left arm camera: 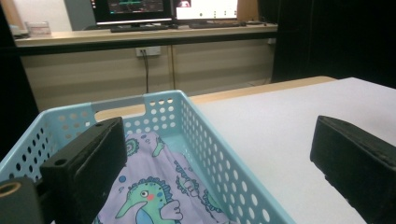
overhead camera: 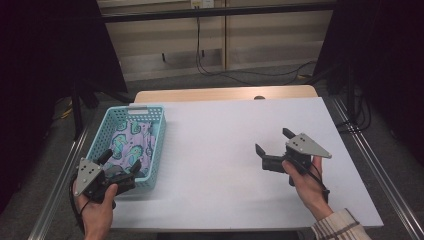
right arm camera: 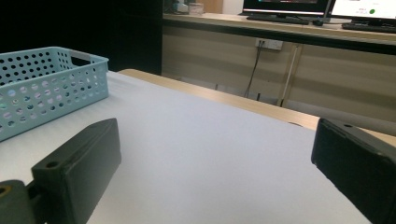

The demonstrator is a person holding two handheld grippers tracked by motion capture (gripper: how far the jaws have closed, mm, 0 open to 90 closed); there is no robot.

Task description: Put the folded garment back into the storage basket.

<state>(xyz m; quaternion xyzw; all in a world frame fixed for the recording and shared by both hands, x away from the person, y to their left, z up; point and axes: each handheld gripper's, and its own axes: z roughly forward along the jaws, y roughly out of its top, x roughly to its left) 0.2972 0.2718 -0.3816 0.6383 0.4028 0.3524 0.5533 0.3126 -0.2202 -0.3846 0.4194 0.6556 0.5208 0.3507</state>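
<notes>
both hands come in from the bottom of the high view. left gripper (overhead camera: 121, 161) sits at the near end of the blue basket (overhead camera: 153, 150), jaws spread wide and holding nothing, one over the basket, one over the table beside its wall. inside the basket lies a purple cloth (overhead camera: 131, 144) printed with green seahorses. right gripper (overhead camera: 274, 141) hovers well apart over the white tabletop (overhead camera: 220, 150), tilted toward the basket, jaws likewise spread and empty; a striped sleeve (overhead camera: 340, 226) shows at the wrist. beyond the table, cables (overhead camera: 220, 67) run along a beige wall; monitors (left arm camera: 133, 8) stand on a counter, their writing too small to read.
</notes>
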